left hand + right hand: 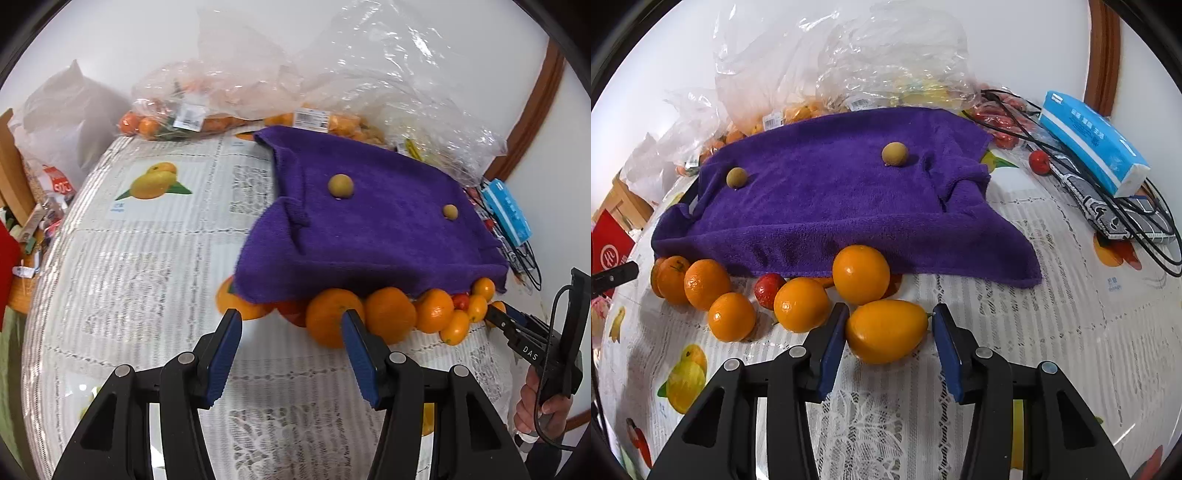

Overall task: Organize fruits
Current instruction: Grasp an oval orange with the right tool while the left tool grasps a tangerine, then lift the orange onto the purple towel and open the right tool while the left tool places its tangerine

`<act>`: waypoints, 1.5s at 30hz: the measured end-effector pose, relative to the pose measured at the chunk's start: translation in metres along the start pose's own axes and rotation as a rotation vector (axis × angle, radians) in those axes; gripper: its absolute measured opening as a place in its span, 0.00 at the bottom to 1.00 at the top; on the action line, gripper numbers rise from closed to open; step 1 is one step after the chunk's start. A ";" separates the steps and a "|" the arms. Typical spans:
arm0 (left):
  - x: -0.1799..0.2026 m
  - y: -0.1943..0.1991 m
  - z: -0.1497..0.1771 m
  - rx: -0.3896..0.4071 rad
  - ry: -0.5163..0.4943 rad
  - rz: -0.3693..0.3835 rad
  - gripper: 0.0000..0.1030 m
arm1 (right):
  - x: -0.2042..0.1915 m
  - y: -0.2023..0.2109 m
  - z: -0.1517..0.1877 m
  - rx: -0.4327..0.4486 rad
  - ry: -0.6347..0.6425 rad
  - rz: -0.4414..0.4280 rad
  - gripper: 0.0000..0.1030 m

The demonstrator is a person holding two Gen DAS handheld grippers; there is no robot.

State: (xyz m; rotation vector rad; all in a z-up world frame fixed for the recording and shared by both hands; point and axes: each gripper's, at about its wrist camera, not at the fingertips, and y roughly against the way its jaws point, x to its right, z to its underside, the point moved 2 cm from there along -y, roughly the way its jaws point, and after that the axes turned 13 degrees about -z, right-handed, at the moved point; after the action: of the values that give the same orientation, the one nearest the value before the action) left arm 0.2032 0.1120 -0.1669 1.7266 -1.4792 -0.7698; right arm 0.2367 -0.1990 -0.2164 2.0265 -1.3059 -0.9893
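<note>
The purple towel [827,192] lies rumpled on the desk [1052,332], draped over something raised. Two small round tan-green fruits [894,154] sit on top of the towel, well apart. Along the towel's near edge runs a row of glossy round oranges [860,274] with a small red fruit [768,290] among them, some tucked partly under the cloth. Just in front of that row lies an egg-shaped, smooth yellow-orange fruit [886,330]. The right claw [890,325] is spread around this fruit, its blue pads close at either side; whether they press it I cannot tell. The left claw [290,328] stands spread before the towel's near edge, gripping nothing.
</note>
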 end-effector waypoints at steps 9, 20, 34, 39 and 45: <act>0.023 -0.017 0.001 -0.004 -0.054 0.006 0.50 | -0.001 0.015 0.003 0.019 0.014 -0.019 0.35; 0.045 -0.034 0.007 -0.033 -0.100 0.001 0.50 | 0.006 0.006 0.012 -0.016 0.027 -0.010 0.39; 0.040 -0.032 0.011 -0.021 -0.083 -0.002 0.39 | 0.000 0.011 0.020 -0.028 0.057 0.027 0.40; 0.036 -0.025 0.013 -0.014 -0.075 0.002 0.39 | 0.000 0.013 0.024 -0.023 0.060 0.045 0.32; 0.029 -0.011 0.016 0.000 -0.058 0.004 0.39 | 0.000 0.021 0.025 -0.009 0.032 0.029 0.32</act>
State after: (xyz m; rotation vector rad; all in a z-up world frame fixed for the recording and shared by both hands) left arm 0.2009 0.0821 -0.1848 1.7136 -1.5209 -0.8233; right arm 0.2052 -0.2083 -0.2157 2.0025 -1.3080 -0.9443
